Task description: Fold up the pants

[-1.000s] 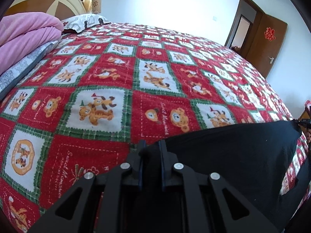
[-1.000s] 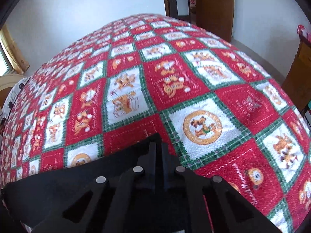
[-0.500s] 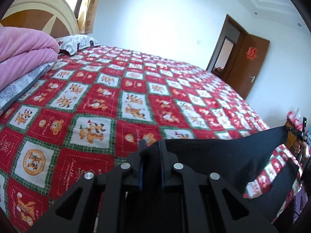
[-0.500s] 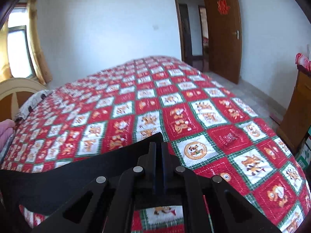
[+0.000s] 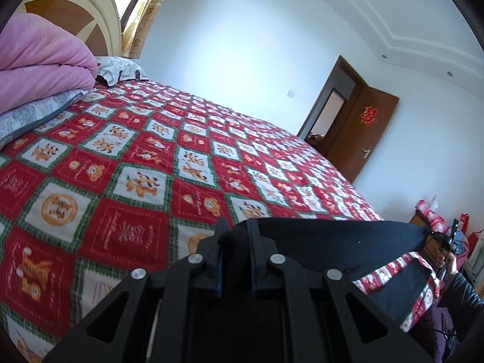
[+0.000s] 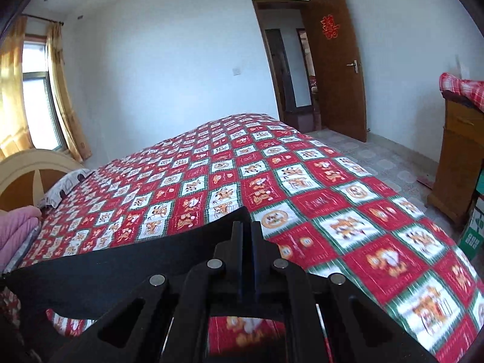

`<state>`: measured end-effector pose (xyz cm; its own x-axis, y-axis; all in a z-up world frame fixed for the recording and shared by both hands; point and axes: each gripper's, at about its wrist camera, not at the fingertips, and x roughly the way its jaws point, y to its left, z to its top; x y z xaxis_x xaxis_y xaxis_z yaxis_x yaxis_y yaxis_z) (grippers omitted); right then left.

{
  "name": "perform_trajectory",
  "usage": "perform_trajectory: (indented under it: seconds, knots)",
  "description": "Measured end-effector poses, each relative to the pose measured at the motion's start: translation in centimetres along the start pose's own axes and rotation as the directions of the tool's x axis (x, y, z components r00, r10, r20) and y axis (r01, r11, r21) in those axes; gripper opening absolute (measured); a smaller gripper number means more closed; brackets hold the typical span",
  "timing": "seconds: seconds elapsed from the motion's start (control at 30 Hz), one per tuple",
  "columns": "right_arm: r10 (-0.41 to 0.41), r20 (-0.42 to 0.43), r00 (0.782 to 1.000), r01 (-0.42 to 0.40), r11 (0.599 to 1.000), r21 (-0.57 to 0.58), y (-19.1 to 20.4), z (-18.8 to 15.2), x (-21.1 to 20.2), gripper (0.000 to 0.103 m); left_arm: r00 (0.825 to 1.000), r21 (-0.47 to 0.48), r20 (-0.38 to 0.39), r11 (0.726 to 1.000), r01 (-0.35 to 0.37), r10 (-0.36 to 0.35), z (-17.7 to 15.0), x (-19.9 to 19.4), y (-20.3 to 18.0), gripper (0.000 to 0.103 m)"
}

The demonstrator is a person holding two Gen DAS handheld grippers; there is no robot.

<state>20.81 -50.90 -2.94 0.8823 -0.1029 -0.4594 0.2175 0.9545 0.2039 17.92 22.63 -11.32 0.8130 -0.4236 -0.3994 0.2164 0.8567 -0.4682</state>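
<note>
- Your left gripper (image 5: 235, 227) was clamped on one corner of the black pants (image 5: 332, 242); a bunched fold of cloth sat between the jaws.
- Your right gripper (image 6: 247, 227) was clamped on the other corner of the pants (image 6: 121, 269), jaws nearly together with a thin edge of cloth pinched between them.
- The pants hung as a taut black band between your two grippers, lifted above the near edge of the quilt (image 5: 145, 166).
- In the left wrist view the band ran right to the far gripper, where your hand (image 5: 443, 261) showed at the frame edge; that part was small and distorted, so the grip there was unclear from this view.
- Below the band a second dark panel (image 5: 396, 290), probably more of the pants, hung against the side of the bed.
- The quilt (image 6: 332, 211), red and white checks with cartoon prints, lay flat across the bed.
- A pink blanket (image 5: 39, 60) was stacked on a grey one (image 5: 33, 112) at the left, beside the pillow (image 5: 121, 68) and headboard (image 5: 75, 9).
- The brown door (image 6: 335, 60) stood open beyond the bed; a wooden cabinet (image 6: 456, 157) stood at the right.
</note>
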Motion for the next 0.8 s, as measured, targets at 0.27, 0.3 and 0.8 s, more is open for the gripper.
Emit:
perform_trajectory:
  seconds: [0.27,0.3,0.8]
  knots:
    - [-0.008,0.009,1.000,0.007,0.997,0.072,-3.6,-4.1,-4.1,0.000,0.998,-0.007,-0.008,0.998,0.064,-0.064,-3.6,-2.4,0.4,0.013]
    - [-0.014,0.011,1.000,0.013,0.996,0.092,-4.3,-4.6,-4.8,0.000,0.997,-0.008,-0.014,0.998,0.070,-0.070,-4.1,-2.6,0.5,0.013]
    - [0.051,-0.092,0.994,-0.026,0.968,0.248,-4.3,-6.2,-6.8,0.063,0.994,0.005,-0.060,0.996,0.091,-0.091,-7.1,-3.4,0.8,0.013]
